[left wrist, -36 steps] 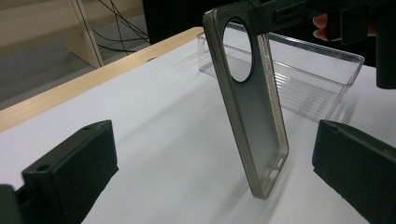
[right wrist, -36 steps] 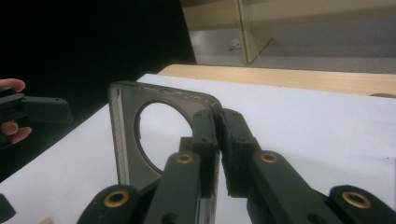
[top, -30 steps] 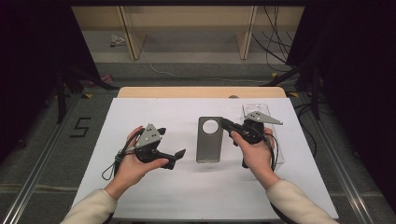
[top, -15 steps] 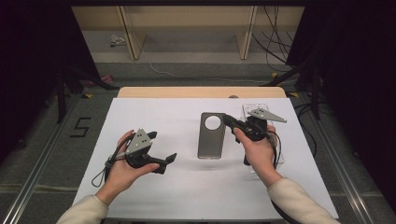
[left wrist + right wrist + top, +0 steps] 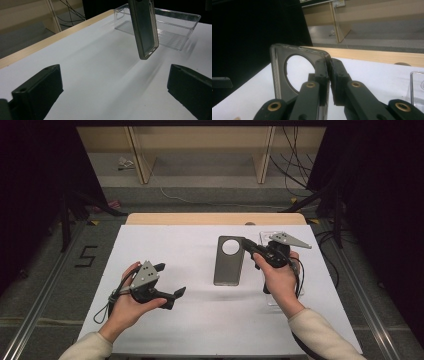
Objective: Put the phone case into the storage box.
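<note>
- The right tool (image 5: 248,244) is clamped on the edge of a grey phone case (image 5: 229,260), near its round camera hole; in the right gripper view the two jaws pinch the case wall (image 5: 299,75) between them.
- In the left gripper view the case (image 5: 143,27) hangs above the worktop (image 5: 100,75), tilted, its lower end clear of the surface.
- In the high view the case sits right of the worktop's (image 5: 200,320) middle, its long side running near to far, hole at the far end.
- A clear tray (image 5: 170,27) lies on the worktop just right of the case, partly under the right hand (image 5: 280,277).
- The left tool (image 5: 170,281) is open with nothing between its jaws, held at the near left of the worktop, well apart from the case and pointing toward it.
</note>
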### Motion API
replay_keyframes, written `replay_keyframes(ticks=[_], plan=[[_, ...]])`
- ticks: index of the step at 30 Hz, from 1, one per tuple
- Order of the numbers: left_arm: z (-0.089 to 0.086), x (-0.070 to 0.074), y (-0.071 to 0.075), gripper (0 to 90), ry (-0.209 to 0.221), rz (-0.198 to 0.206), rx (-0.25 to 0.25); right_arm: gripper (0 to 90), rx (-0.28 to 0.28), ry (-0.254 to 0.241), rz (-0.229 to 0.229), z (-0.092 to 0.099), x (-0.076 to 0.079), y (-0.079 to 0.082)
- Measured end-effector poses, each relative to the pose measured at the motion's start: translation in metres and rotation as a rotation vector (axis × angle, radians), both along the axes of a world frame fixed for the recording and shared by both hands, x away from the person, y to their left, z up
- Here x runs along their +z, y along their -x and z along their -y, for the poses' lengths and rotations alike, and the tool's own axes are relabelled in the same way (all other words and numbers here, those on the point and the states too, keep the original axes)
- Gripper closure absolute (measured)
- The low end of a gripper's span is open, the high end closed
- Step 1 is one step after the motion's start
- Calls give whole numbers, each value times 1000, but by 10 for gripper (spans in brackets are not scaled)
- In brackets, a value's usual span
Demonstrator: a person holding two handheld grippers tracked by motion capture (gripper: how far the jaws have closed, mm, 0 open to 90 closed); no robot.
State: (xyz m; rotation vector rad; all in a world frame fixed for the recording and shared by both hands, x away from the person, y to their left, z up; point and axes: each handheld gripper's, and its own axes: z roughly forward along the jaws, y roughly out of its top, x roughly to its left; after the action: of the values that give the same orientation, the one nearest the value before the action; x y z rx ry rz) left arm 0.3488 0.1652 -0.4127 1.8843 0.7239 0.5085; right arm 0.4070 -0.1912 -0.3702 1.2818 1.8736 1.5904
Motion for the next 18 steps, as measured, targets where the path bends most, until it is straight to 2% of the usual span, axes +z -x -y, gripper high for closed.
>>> replay_keyframes(ticks=[18], plan=[[-6, -4, 5, 0, -13, -7, -4, 854, -25, -10, 20, 9, 9, -4]])
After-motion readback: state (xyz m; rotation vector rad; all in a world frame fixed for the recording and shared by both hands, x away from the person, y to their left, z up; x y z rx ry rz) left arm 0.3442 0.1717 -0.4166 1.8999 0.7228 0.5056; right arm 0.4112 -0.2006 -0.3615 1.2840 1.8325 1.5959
